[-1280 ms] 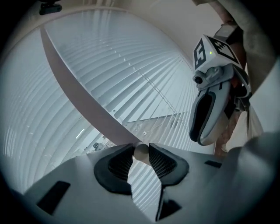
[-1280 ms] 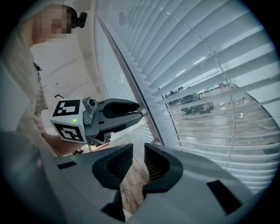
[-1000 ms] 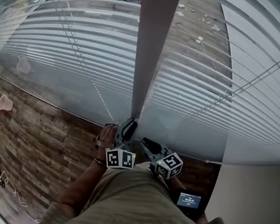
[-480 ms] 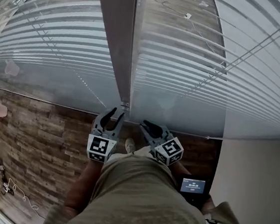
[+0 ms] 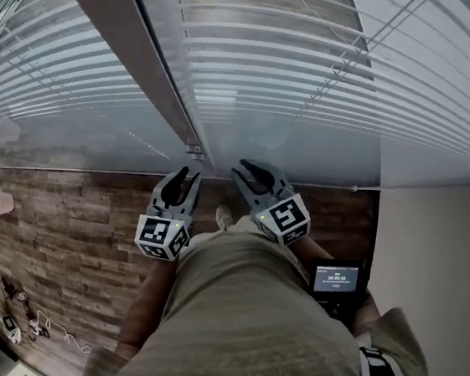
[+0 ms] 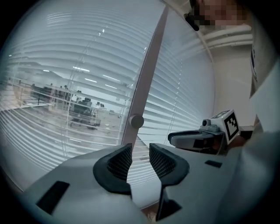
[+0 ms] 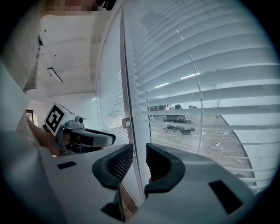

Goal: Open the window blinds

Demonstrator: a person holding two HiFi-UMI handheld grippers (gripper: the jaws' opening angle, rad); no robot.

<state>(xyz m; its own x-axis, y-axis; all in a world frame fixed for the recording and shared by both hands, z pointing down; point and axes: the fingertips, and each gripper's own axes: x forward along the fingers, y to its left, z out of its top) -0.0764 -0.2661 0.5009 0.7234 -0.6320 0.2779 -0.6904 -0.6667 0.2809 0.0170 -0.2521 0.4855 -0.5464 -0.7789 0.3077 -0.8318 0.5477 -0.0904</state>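
Wood flooring shows through the glass, where the blinds hang either side of a grey post. The left gripper and right gripper hover empty, jaws partly apart. Best to line one squarely on the post's round knob, probably the slat control.

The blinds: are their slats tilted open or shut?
Open. The blinds hang lowered, but gaps between their slats show the ground outside.

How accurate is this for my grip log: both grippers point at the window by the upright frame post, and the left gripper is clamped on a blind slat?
Not quite. The left gripper holds no slat of the blinds: the left gripper view shows its jaws apart with nothing between them. Both it and the right gripper do point at the window by the upright frame post.
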